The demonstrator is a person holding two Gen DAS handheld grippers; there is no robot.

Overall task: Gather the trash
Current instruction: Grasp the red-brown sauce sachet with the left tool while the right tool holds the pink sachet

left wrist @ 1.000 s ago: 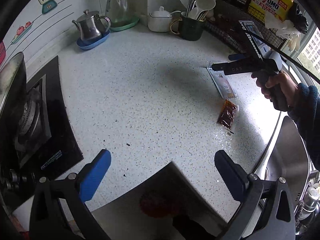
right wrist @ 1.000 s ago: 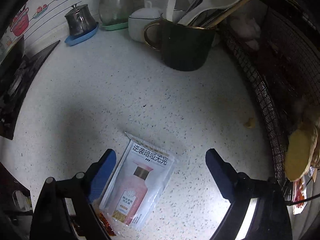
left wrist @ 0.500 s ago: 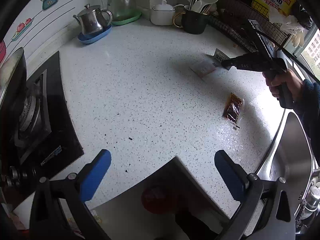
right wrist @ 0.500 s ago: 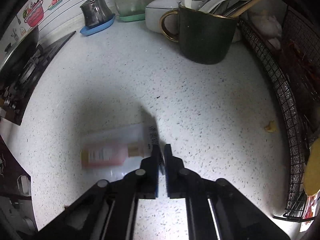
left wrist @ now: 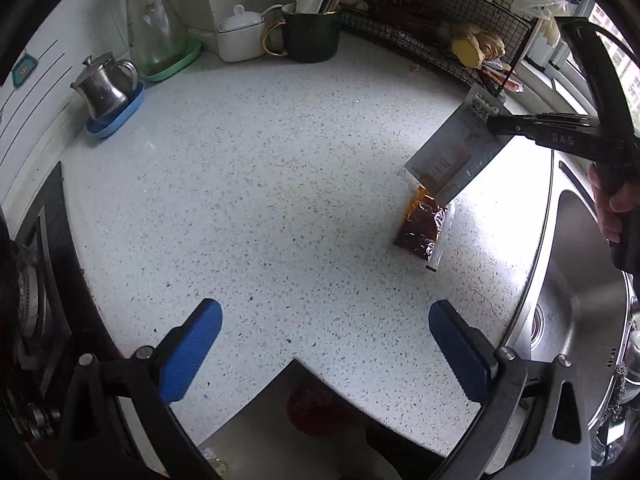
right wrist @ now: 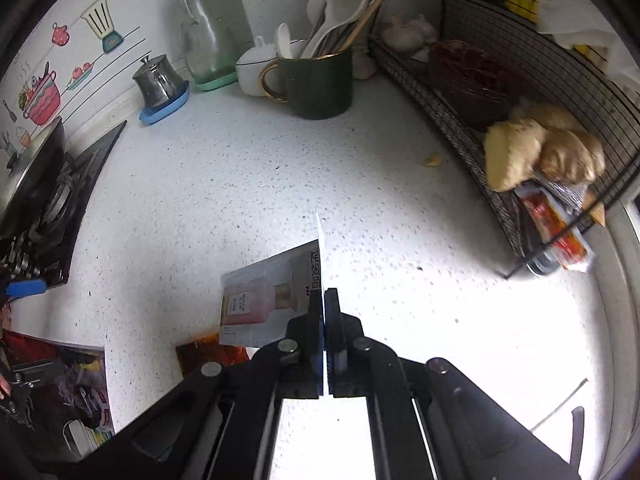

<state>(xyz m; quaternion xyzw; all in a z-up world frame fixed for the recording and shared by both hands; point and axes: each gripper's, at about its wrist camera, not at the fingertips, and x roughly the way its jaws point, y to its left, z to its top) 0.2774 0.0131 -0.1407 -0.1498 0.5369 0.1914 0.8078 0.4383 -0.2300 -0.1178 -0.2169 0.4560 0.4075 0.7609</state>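
Right gripper (right wrist: pixel 323 300) fingers clamp white sachet (left wrist: pixel 452 156), lifted off bench (left wrist: pixel 260 200) | left gripper (left wrist: pixel 324 340) fingers wide apart, empty | brown sauce packet (left wrist: pixel 420 228) lies flat on bench

We are looking ahead of the jaws over a white speckled stone countertop (left wrist: pixel 256 200) that is catching bright daylight on its right side. Beyond them a white wall with cartoon kitchen stickers (right wrist: pixel 44 92) is closing off the far left. To their left a black glass gas hob (right wrist: pixel 60 200) is sitting; to their right a stainless steel sink (left wrist: pixel 580 280) is gleaming below a window (left wrist: pixel 624 68).
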